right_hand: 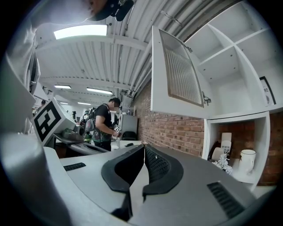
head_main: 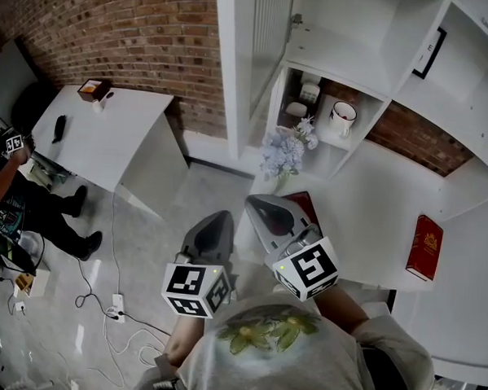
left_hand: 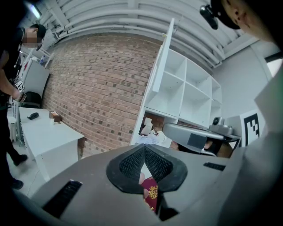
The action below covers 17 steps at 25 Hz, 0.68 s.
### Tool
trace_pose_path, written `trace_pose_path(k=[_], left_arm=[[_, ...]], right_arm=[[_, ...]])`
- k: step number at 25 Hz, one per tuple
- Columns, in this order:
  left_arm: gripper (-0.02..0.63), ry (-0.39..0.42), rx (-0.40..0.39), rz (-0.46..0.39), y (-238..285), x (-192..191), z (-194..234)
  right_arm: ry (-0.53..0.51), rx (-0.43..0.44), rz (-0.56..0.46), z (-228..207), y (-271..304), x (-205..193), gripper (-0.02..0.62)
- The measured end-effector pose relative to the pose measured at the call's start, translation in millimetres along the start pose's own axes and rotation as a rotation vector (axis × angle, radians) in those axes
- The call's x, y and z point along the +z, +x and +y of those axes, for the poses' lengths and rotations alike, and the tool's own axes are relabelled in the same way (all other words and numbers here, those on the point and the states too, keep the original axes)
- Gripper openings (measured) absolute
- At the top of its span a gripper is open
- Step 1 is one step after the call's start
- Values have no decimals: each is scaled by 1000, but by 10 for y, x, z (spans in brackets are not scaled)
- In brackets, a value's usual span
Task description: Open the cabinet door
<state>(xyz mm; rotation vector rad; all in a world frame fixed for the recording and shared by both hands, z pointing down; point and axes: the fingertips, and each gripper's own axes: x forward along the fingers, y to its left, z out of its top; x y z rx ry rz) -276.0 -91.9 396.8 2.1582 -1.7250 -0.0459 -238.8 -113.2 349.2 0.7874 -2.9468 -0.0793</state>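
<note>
Cabinet door (right_hand: 177, 75) broadside, right gripper view

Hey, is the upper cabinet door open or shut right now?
Open. The cabinet door stands swung well out from the white shelf unit, leaving the compartment behind it exposed.

matt cabinet door (right_hand: 177, 75), rough brick wall (left_hand: 97, 88)

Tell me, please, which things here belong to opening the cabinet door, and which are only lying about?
For the job:
cabinet door, already swung open
left hand-held gripper, shut, empty
right hand-held gripper, shut, empty

Just lying about:
mug
flowers
red book
white desk
</note>
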Motion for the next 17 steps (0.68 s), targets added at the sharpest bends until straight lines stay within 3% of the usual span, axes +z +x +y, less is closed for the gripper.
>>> trace_pose_path(k=[17], left_arm=[[9,1,-6,22,-8,-102,-171]], right_arm=[[9,-8,25,-43,-163,-101,25]])
